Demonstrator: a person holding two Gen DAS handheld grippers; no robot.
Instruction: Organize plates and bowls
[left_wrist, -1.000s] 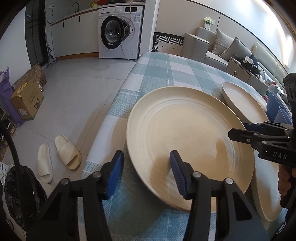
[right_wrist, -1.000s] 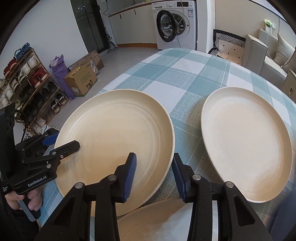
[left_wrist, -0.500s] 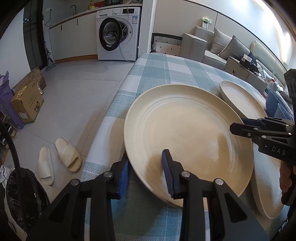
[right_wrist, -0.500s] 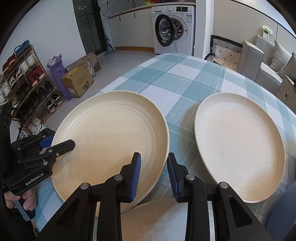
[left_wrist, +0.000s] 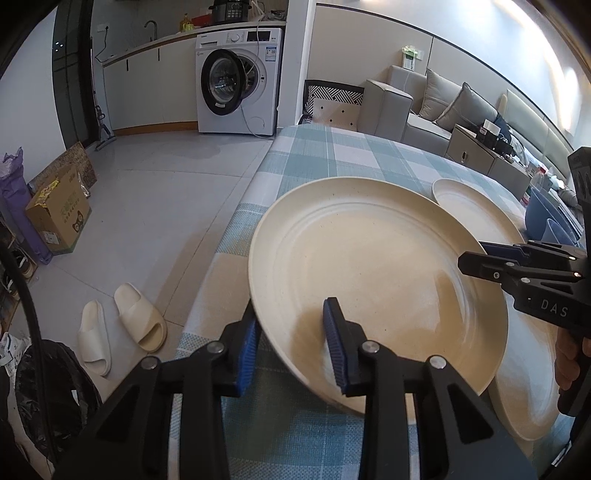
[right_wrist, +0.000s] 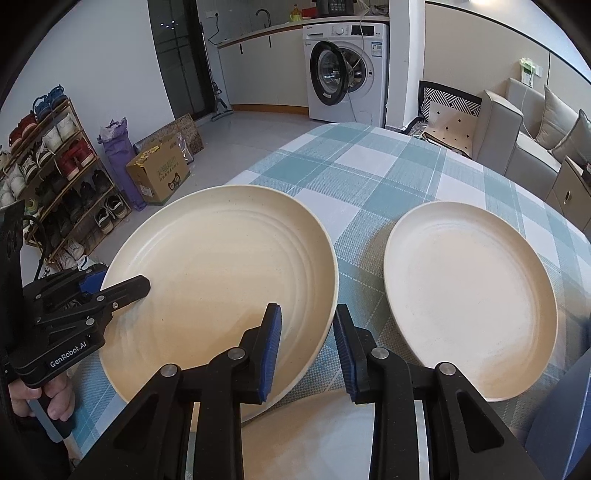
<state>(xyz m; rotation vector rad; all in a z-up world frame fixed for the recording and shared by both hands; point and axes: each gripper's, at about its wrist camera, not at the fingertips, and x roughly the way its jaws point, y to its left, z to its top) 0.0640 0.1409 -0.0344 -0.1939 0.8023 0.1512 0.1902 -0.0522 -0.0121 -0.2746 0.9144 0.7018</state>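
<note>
A large cream plate (left_wrist: 369, 273) lies on the checked tablecloth, also in the right wrist view (right_wrist: 214, 273). My left gripper (left_wrist: 291, 350) is shut on its near-left rim, one pad under and one on top. My right gripper (right_wrist: 306, 347) straddles the plate's opposite rim with its jaws narrowed; I cannot tell whether they touch it. A second cream plate (right_wrist: 469, 288) lies to the right on the cloth. A third cream plate (right_wrist: 325, 439) lies under my right gripper, partly beneath the large plate.
The table edge (left_wrist: 218, 251) runs along the left, with slippers (left_wrist: 122, 332) and a cardboard box (left_wrist: 59, 214) on the floor. Blue bowls (left_wrist: 550, 218) stand at the far right. A shoe rack (right_wrist: 55, 170) and washing machine (right_wrist: 347, 70) stand beyond.
Both grippers have closed in on the large plate's rims from opposite sides. The plate's near edge now sits raised and tilted between my left pads.
</note>
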